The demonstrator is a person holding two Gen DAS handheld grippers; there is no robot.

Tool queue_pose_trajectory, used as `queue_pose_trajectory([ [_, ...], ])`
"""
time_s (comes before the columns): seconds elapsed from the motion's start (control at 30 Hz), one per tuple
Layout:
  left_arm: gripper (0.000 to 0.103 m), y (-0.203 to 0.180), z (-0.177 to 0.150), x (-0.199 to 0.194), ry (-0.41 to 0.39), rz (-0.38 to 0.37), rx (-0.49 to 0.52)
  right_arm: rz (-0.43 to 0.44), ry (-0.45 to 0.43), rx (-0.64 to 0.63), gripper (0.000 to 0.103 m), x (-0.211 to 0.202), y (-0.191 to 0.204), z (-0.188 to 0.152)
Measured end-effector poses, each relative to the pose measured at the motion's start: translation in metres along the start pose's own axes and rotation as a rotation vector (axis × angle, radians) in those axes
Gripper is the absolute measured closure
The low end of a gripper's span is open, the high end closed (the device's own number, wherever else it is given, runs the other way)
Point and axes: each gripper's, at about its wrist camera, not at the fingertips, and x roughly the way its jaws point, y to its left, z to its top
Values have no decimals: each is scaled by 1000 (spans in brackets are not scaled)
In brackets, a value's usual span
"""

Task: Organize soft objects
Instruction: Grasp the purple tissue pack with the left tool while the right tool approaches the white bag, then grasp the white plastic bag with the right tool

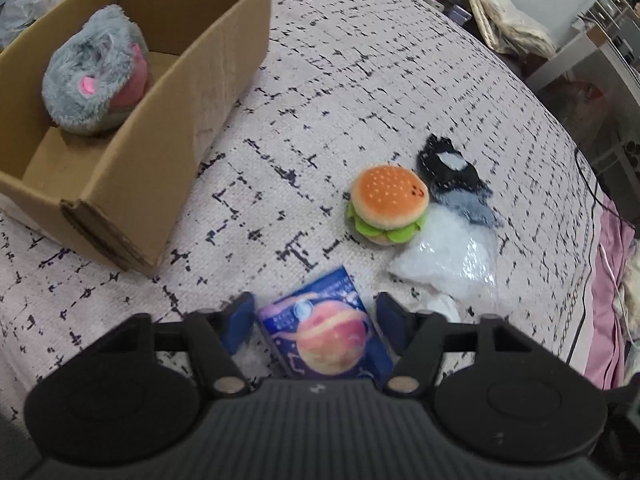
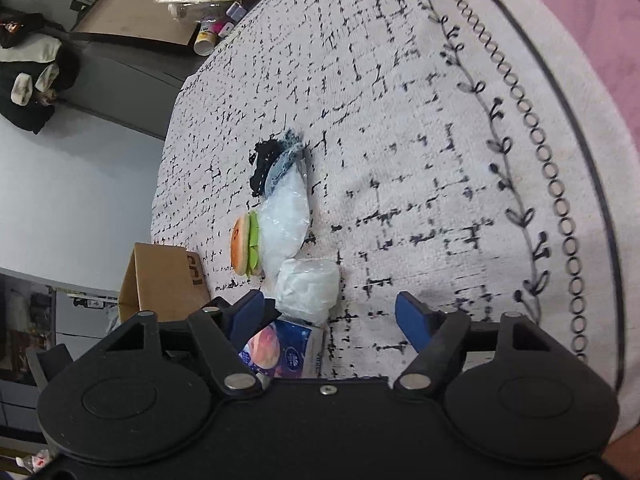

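A blue tissue pack (image 1: 328, 332) with a planet print lies on the patterned bedspread (image 1: 360, 80). My left gripper (image 1: 315, 306) straddles it, blue pads close beside its two sides, with a thin gap showing on the left. Beyond it lie a burger plush (image 1: 386, 204), a dark denim scrap (image 1: 452, 176) and a clear bag of white stuffing (image 1: 448, 256). A grey plush (image 1: 92, 80) sits in the cardboard box (image 1: 208, 60). My right gripper (image 2: 330, 318) is open over the bed, and a small white wrapped wad (image 2: 308, 288) lies just ahead of its left finger. The tissue pack (image 2: 280, 350) shows behind that finger.
The box stands at the bed's left side. The bedspread's bordered edge (image 2: 560, 160) and a pink sheet (image 1: 608, 300) run along the right. Clutter, bags and a cup (image 2: 206, 40) sit past the far end of the bed, with a shelf (image 1: 600, 40) beside it.
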Motion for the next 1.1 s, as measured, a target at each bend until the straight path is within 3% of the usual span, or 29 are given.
queue_pose_trajectory([
  [0.27, 48, 10, 6, -15, -11, -43, -32, 2, 9, 35, 34, 17, 0, 1],
  [0.67, 48, 22, 10, -42, -75, -36, -15, -8, -4, 8, 33, 36, 8, -1],
  [0.7, 48, 23, 10, -43, -78, -34, -15, -5, -9, 2, 36, 36, 9, -1],
  [0.77, 48, 27, 11, -46, -82, -32, -22, -2, -6, -14, 67, 37, 9, -1],
  [1.1, 48, 32, 14, -78, -130, -49, -3, 27, -73, -86, 68, 9, 23, -8],
])
